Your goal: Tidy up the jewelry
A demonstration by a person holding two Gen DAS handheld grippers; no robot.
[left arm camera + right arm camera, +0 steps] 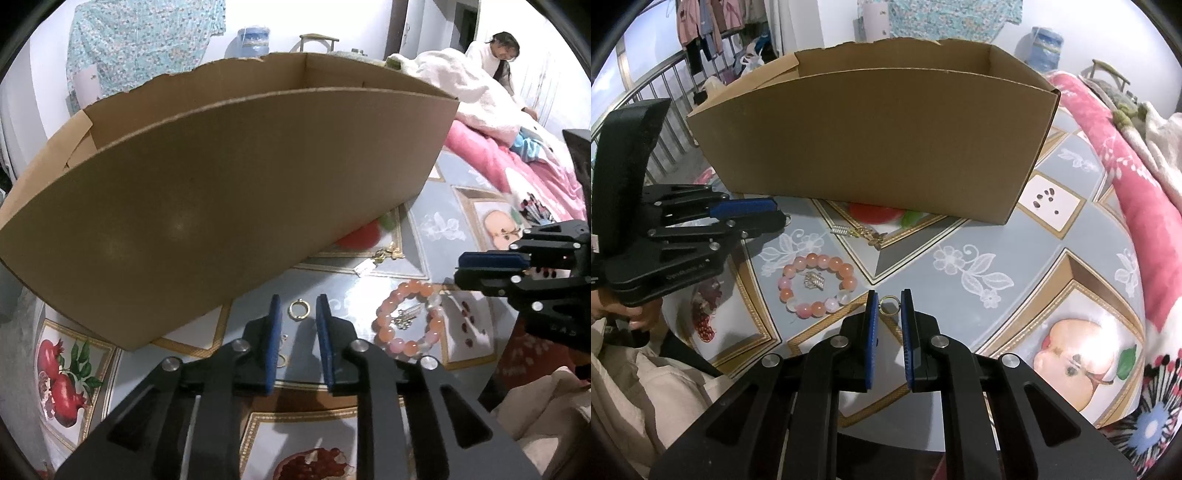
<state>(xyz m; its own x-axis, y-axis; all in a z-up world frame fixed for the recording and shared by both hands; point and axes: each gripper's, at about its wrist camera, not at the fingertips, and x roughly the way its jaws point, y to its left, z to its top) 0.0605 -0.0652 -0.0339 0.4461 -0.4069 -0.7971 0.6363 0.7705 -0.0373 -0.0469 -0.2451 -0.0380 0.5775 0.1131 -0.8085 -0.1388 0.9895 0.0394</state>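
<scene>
Left gripper point(298, 306) angles downward, jaws released; a small gold ring point(298, 309) lies flat on the tablecloth point(1015, 229) just past its tips, untouched. A tall, plain cardboard box point(879, 144) stands behind, blocking the far side. Right of the ring lies a bracelet point(406, 319) of round, glossy peach beads, encircling a small silver piece. Right gripper point(887, 306), likewise angled downward, is clenched on a second gold ring point(888, 305).

A table point(1015, 236) is covered by a grey-blue cloth printed with fruit and flowers. On it are seen an open cardboard box point(871, 140), a pink bead bracelet point(816, 288) around a small silver piece point(813, 281), gold rings point(298, 309), and a gold chain point(864, 233).
</scene>
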